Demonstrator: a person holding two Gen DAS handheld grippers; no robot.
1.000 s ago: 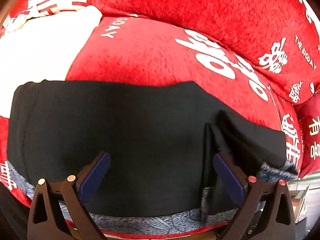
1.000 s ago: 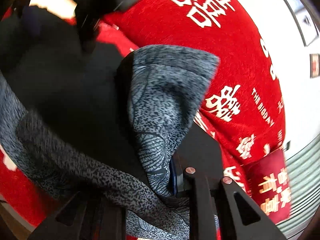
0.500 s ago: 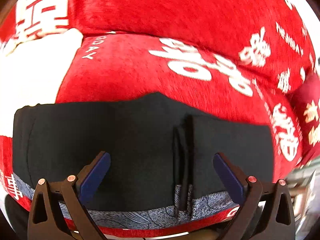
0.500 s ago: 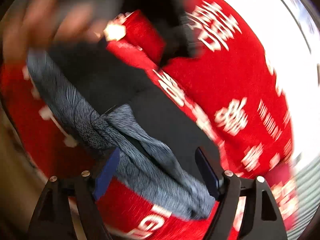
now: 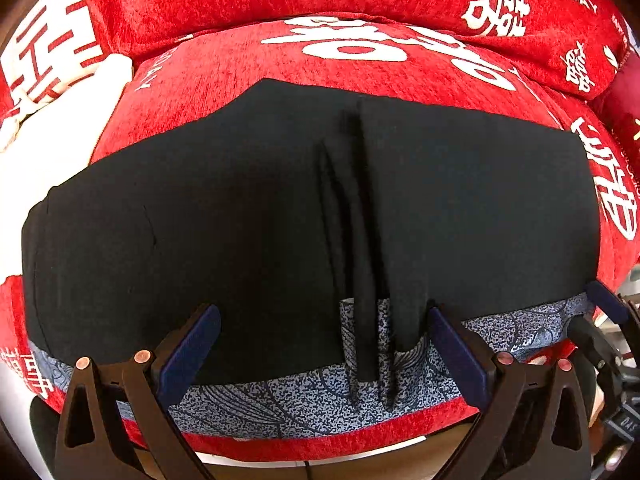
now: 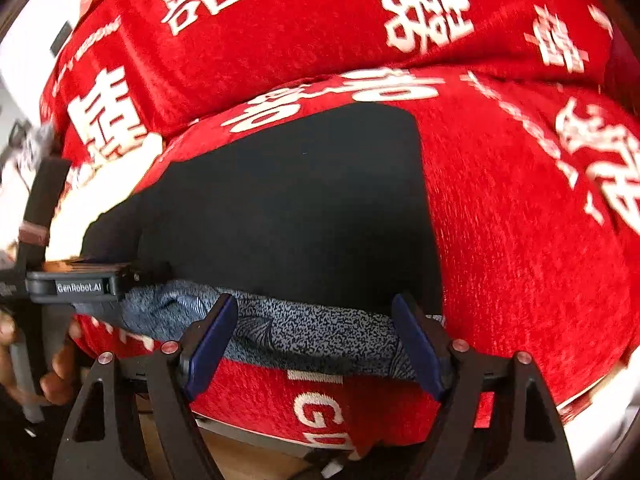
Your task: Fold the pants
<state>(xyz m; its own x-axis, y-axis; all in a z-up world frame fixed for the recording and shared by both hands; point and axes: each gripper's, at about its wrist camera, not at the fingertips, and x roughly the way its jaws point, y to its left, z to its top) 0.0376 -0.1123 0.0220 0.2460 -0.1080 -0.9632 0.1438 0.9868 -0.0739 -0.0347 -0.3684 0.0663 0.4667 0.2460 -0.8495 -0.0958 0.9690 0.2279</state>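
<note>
Both pairs of fingers stand wide apart and hold nothing. Nearest in the left wrist view, the left gripper (image 5: 324, 356) hovers at the front edge of the sofa seat (image 5: 460, 80), its blue-padded fingers (image 5: 192, 352) spread over the patterned grey waistband (image 5: 280, 400) of the pants (image 5: 200, 220). That band runs along the seat's front edge, with a strip of red cover showing below it. Between the fingers, somewhat toward the right one, the black cloth is gathered into several upright pleats that run from the band back toward the middle of the garment. At the right rim of this view the right gripper's blue tip (image 5: 606, 300) shows just beside the band's right end.

In the right wrist view, the right gripper (image 6: 316, 340) hangs at the same front edge, its fingers (image 6: 416, 344) open on either side of the grey band (image 6: 304, 340) without closing on it. To its left the body of the left gripper (image 6: 76, 284), marked GenRobot.AI, sits over the band, with the person's hand (image 6: 52, 368) gripping its handle below.

Farther back, the pants (image 6: 300, 208) lie flat as a black block across the red seat, their right edge straight and their far edge close to the seam where seat meets backrest. Behind that rises the red backrest (image 6: 300, 20), printed with large white characters. A white cloth (image 5: 48, 152) lies on the seat toward its left side, beyond the left edge of the pants.
</note>
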